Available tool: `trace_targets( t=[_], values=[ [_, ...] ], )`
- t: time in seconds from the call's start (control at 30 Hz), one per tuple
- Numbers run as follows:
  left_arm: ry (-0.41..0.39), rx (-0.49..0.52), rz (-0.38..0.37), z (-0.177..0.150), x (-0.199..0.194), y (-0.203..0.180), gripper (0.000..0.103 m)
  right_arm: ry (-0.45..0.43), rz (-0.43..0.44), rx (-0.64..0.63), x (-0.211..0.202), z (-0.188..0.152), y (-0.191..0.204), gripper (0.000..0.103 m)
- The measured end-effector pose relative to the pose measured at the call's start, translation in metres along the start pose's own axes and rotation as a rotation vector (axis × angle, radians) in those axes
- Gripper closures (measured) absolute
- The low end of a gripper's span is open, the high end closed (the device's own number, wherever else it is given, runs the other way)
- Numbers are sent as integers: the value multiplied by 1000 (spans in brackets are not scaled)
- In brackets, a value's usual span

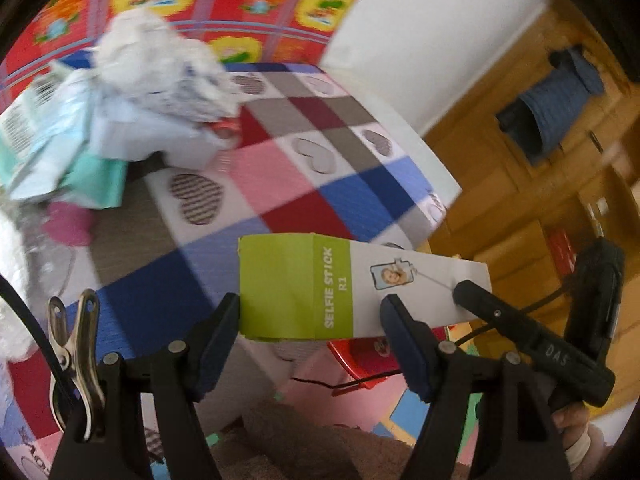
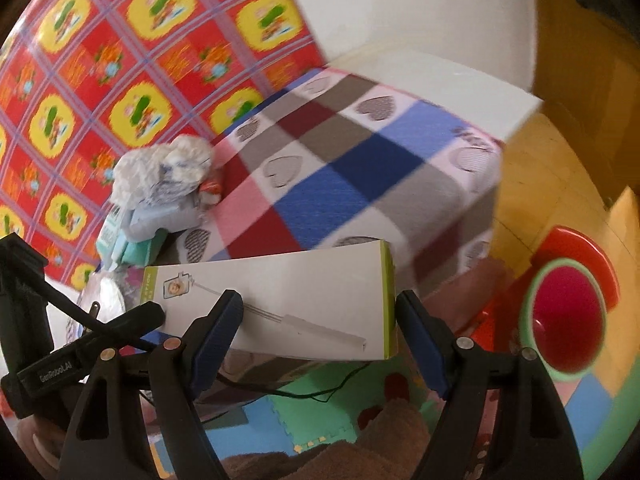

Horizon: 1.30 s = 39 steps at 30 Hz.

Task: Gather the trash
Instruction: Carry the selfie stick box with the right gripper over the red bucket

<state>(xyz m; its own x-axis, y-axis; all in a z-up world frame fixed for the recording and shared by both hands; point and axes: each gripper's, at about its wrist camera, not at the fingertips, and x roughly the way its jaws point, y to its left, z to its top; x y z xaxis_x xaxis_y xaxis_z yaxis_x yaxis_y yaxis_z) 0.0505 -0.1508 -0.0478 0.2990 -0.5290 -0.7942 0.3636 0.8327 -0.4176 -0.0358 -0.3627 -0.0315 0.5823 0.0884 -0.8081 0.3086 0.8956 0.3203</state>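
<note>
Left wrist | 1 selfie-stick box | left claw, right claw: grip unclear

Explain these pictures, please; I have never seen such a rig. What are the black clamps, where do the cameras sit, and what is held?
No robot: a person holds a two-finger tool in each hand, each with a camera looking along its fingers. One picture is from the left gripper, the other from the right gripper. Both stand open. On the checked blanket lies a pile of crumpled paper and packets. The box hangs past the blanket's edge, seemingly pressed between the two tools, one at each end. A red tub stands on the floor.
</note>
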Motion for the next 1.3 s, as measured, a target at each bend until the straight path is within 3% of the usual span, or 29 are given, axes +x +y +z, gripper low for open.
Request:
trace_targets(
  t=[0.43,0.8,1.3],
  values=[
    [80,214,-110,-9,40,-94,29,-103,-106,212,-59,-29,-83,23],
    [151,309,-151,-29,91,-179,29,-124,-162,321,-93,-48,-172,23],
    [273,345,-107,-65,200,-249,29,-52,-138,407,-64,-61,-302,23]
  ],
)
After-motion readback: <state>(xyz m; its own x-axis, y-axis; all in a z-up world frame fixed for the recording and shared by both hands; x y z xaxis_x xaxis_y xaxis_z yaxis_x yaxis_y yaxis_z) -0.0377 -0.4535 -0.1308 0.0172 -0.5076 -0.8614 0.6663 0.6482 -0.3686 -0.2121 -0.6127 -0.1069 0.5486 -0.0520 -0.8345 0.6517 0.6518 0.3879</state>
